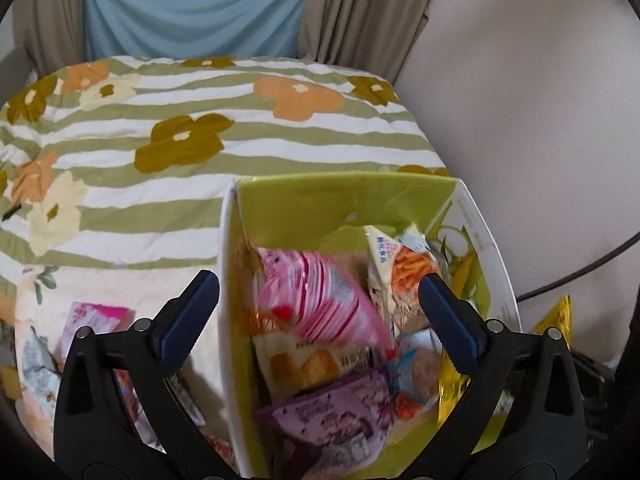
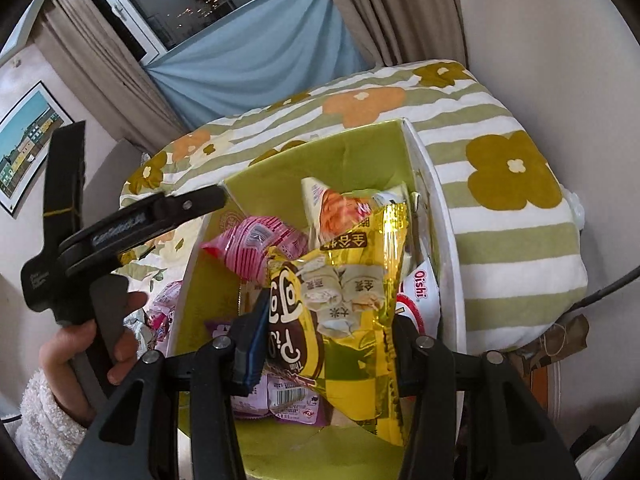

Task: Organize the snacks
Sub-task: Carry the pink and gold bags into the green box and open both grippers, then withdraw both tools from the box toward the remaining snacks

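Note:
A green cardboard box (image 1: pixel 344 196) with white outer walls sits on the bed and holds several snack packets: a pink one (image 1: pixel 320 296), a purple one (image 1: pixel 344 412) and an orange-and-white one (image 1: pixel 400 264). My left gripper (image 1: pixel 320 316) is open and empty, its fingers straddling the box's left wall. My right gripper (image 2: pixel 328 340) is shut on a yellow snack bag (image 2: pixel 360 300) and holds it over the box (image 2: pixel 360 148). The left gripper also shows in the right wrist view (image 2: pixel 208 200) at the box's left rim.
More snack packets (image 1: pixel 96 320) lie on the flowered green-striped quilt (image 1: pixel 200 92) left of the box. Curtains and a window stand behind the bed. A wall (image 1: pixel 540 100) and a black cable (image 1: pixel 580 272) are to the right.

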`<state>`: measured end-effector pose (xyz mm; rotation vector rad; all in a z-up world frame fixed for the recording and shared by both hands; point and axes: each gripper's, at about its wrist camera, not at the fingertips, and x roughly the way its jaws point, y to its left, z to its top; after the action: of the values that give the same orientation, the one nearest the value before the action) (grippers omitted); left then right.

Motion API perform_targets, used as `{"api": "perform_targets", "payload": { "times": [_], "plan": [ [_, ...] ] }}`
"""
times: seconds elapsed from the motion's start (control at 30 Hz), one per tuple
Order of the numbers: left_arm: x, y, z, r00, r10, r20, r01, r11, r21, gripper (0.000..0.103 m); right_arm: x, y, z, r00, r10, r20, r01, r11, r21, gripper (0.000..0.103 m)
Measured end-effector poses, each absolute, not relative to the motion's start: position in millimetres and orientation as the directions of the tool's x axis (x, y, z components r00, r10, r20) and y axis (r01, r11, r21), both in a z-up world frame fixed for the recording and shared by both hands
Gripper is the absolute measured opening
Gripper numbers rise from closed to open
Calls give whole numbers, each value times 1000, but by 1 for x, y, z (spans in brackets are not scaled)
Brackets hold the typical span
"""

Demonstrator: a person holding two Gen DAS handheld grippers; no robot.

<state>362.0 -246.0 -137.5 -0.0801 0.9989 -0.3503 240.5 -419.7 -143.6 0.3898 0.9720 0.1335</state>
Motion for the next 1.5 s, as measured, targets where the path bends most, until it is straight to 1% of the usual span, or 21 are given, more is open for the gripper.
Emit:
{"api": "perform_targets", "payload": {
  "times": [0.2,0.4,0.53,0.57,0.6,0.63,0.67,0.7,1.0,1.27,1.37,1.5],
  "plan": [
    [341,-230,-133,480,-320,-817,259,941,-216,99,241,-423,-142,562,278,-779,90,916,391,44],
    [330,-223,-131,477,-324,-817,255,941,-224,99,253,-420,-141,553,287,-782,82,915,394,45],
    [325,-221,-130,458,-319,-830,242,943,-229,99,265,-414,-147,536,262,-803,95,926,366,46],
    [323,-219,-130,456,-322,-829,238,942,-235,99,268,-414,-151,528,256,-810,109,925,363,50],
    [321,-217,-130,458,-323,-828,236,942,-238,99,268,-414,-153,524,253,-813,122,923,365,63],
    [318,-216,-129,461,-319,-828,233,944,-234,99,268,-415,-154,524,250,-814,135,919,369,72],
    [315,-214,-129,464,-313,-829,230,946,-228,99,265,-417,-154,531,246,-811,144,917,373,90],
    [312,-212,-129,466,-308,-830,229,948,-223,99,260,-417,-153,548,240,-801,141,917,372,95],
    [287,-209,-125,487,-304,-818,204,951,-232,99,238,-413,-140,589,212,-780,56,952,301,96],
    [254,-198,-93,556,-269,-787,195,962,-191,99,224,-406,-120,619,235,-749,-21,959,284,96],
    [242,-185,-80,575,-255,-777,185,966,-181,99,216,-395,-108,623,230,-748,-46,965,258,96],
    [224,-159,-63,608,-247,-755,168,969,-181,99,202,-379,-88,653,251,-715,-93,963,254,96]
  ]
}}
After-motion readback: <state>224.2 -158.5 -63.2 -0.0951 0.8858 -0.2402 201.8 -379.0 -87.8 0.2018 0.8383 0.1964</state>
